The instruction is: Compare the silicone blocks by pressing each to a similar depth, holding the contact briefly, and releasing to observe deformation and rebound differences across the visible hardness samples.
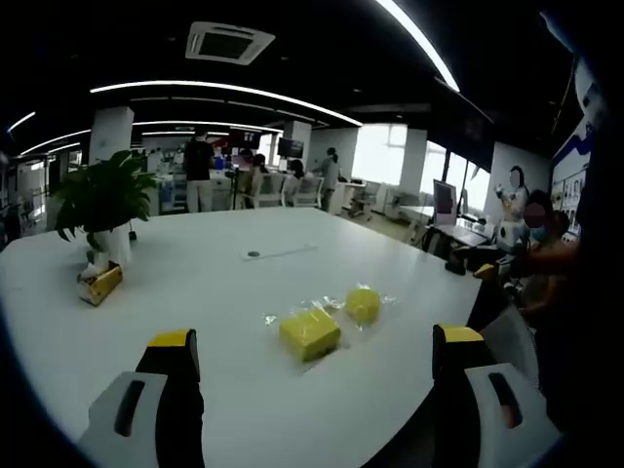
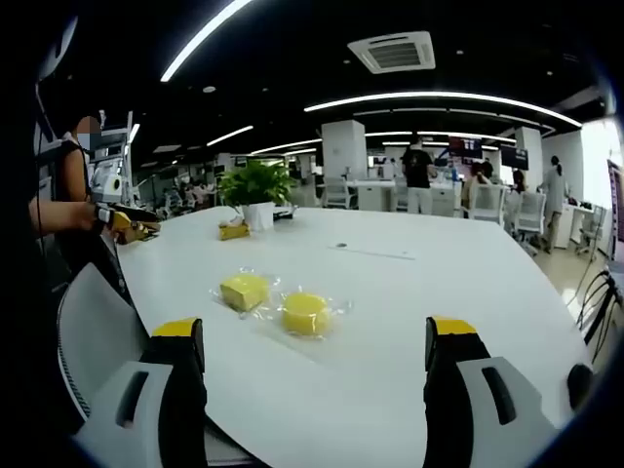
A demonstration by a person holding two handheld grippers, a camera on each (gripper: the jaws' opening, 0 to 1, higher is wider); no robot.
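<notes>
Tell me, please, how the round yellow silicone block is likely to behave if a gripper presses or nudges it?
The round yellow block lies flat like a puck, so it probably won't roll. It sits on clear plastic wrap over a smooth white table, so a sideways nudge may slide it. Being silicone, it should dent and spring back.

Dim, softly blurred fisheye views; ceiling light strips (image 1: 234, 93) and windows (image 1: 380, 151) glare.

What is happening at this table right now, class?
A person holds two grippers above a white table, both with jaws apart and holding nothing. Two yellow silicone samples lie on clear plastic: a square block and a round block, side by side. Neither gripper touches them, so pressing has not begun. A potted plant stands farther back.
</notes>
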